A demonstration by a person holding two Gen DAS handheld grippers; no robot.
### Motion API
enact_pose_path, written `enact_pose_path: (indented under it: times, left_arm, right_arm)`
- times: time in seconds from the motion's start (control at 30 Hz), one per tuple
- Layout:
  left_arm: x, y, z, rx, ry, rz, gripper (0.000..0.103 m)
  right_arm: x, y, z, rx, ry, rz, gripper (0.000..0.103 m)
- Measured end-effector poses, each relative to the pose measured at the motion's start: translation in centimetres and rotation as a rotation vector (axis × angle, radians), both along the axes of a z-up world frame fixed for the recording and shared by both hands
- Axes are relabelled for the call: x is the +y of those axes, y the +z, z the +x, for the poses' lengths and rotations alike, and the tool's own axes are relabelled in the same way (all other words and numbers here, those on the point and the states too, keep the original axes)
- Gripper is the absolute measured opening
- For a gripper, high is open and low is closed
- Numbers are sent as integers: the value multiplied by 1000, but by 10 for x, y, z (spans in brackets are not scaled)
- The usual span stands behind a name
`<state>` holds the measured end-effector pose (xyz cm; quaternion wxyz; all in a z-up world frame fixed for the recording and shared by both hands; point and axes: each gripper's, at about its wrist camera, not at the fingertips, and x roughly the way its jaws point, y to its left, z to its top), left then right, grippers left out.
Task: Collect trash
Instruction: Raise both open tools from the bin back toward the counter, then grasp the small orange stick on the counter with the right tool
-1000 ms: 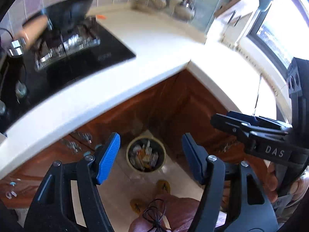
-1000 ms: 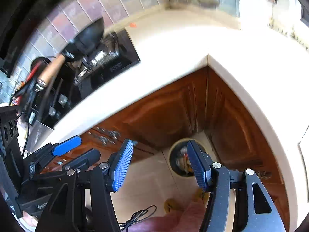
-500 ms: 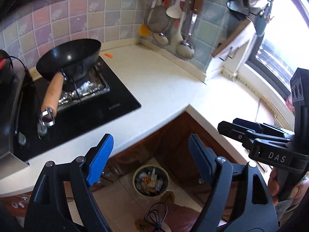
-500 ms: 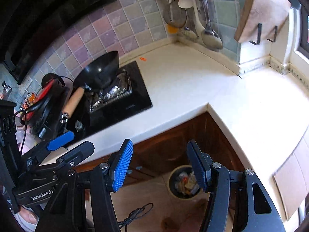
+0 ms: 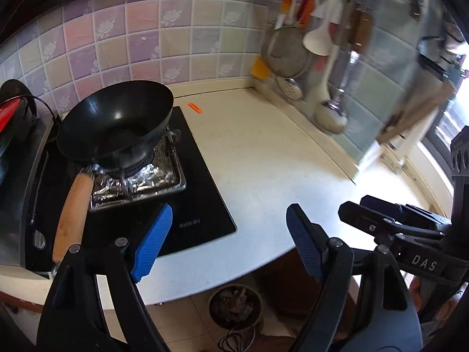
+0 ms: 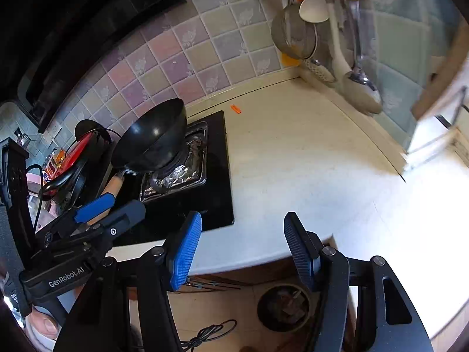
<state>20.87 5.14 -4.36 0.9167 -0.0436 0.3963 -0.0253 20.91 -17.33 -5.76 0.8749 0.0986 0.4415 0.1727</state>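
Two tools above the tabletop [image 5: 263,158], both spread and holding nothing.
Left tool [image 5: 225,245], right tool [image 6: 243,248]; orange scrap [image 5: 195,107] beside the hob; bin [image 6: 283,306] on the floor.

Pale L-shaped countertop [image 5: 263,158] in front of me, wrapping a tiled corner. Black cooktop [image 5: 202,205] set into its left part, foil-lined tray [image 5: 140,182] on it, black wok [image 5: 117,123] with wooden handle sitting on the burner. Small orange scrap [image 5: 195,108] lies on the counter at the far edge, just right of the cooktop. Below the near edge, tiled floor [image 6: 211,308] carries a round trash bin [image 6: 283,306] with rubbish inside, and a black cable [image 6: 211,333].
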Motion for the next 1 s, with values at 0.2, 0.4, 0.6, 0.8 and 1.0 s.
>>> enact_pose_path:
  times: [0.2, 0.4, 0.6, 0.8, 1.0]
  left_arm:
    - [-9, 0, 47, 18, 81, 30, 78]
    - [-17, 6, 75, 10, 119, 77, 78]
    - [-16, 11, 103, 2, 107, 111, 78]
    - [-1, 16, 142, 27, 99, 86, 78]
    - [29, 22, 187, 59, 151, 13, 78]
  right_arm:
    - [-10, -13, 72, -5, 65, 11, 60]
    - [-3, -20, 131, -6, 115, -6, 60]
    - [19, -22, 179, -3, 139, -42, 60]
    - [44, -19, 237, -7, 122, -68, 60]
    - [76, -27, 320, 6, 124, -71, 60]
